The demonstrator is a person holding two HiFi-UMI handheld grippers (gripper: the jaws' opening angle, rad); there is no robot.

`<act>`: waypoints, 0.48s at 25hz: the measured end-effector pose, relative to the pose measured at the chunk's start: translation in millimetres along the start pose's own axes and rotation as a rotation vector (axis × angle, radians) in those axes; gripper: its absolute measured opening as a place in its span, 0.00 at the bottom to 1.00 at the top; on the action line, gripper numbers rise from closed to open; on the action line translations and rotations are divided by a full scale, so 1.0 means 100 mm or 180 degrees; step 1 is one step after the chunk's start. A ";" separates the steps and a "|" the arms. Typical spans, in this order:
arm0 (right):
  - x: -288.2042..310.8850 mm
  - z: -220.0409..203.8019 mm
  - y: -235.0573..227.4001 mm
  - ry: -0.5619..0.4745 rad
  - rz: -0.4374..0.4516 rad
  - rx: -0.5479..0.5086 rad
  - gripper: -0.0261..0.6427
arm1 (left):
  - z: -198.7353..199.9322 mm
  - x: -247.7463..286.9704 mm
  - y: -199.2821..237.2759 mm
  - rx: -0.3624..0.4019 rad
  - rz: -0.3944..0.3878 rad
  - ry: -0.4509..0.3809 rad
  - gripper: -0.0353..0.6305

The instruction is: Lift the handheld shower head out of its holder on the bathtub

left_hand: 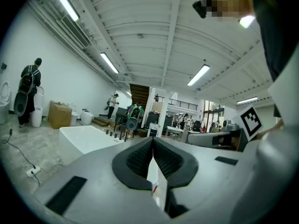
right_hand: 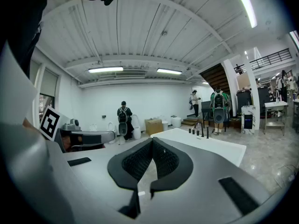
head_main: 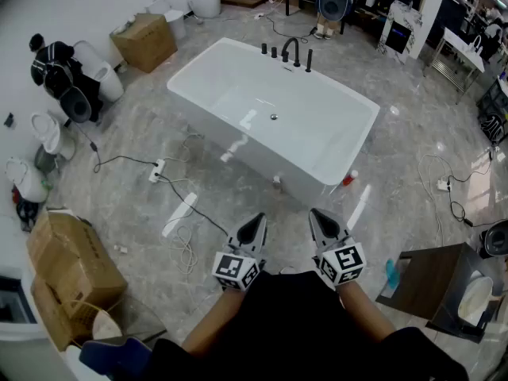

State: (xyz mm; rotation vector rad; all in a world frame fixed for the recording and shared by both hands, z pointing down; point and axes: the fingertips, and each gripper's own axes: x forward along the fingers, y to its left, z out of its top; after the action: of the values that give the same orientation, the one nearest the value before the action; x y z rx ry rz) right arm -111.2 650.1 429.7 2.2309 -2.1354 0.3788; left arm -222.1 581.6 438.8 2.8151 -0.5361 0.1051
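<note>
Found handheld shower head [head_main: 309, 59] standing upright in its holder on far rim of white bathtub [head_main: 317, 143], just beside black faucet [head_main: 290, 49]. Noted left tool [head_main: 252, 230] and right tool [head_main: 321, 221] side by side over grey floor [head_main: 143, 133], well apart from tub, aimed toward it. Confirmed both pressed together, pinching nothing. Logged cardboard box [head_main: 144, 40] beyond tub's left corner.

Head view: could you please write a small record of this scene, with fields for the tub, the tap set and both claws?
tub: white, freestanding
tap set: black, upright on the far rim
left claw: shut, empty, well short of the tub
right claw: shut, empty, well short of the tub
nearby: power strip, box
</note>
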 end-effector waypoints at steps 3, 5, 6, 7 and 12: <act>-0.04 -0.05 -0.07 0.0007 -0.0007 0.0005 0.04 | -0.03 0.06 -0.09 0.0013 -0.0021 -0.0022 0.06; -0.06 -0.10 -0.08 0.0033 -0.0003 0.0042 0.04 | -0.03 0.05 -0.11 0.0047 0.0004 -0.0045 0.06; -0.07 -0.13 -0.08 0.0052 0.0006 0.0064 0.04 | -0.03 0.03 -0.09 0.0061 0.0046 -0.0059 0.06; -0.08 -0.16 -0.08 0.0069 0.0023 0.0078 0.04 | -0.03 0.00 -0.06 0.0061 0.0101 -0.0070 0.06; -0.04 -0.35 0.02 0.0187 0.0195 0.0083 0.04 | -0.14 -0.19 0.11 0.0012 0.0330 0.0005 0.06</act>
State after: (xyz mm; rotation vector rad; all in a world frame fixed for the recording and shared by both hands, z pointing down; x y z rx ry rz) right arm -119.0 660.9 462.1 2.1430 -2.1856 0.4711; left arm -244.1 582.0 452.5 2.7901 -0.6821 0.1288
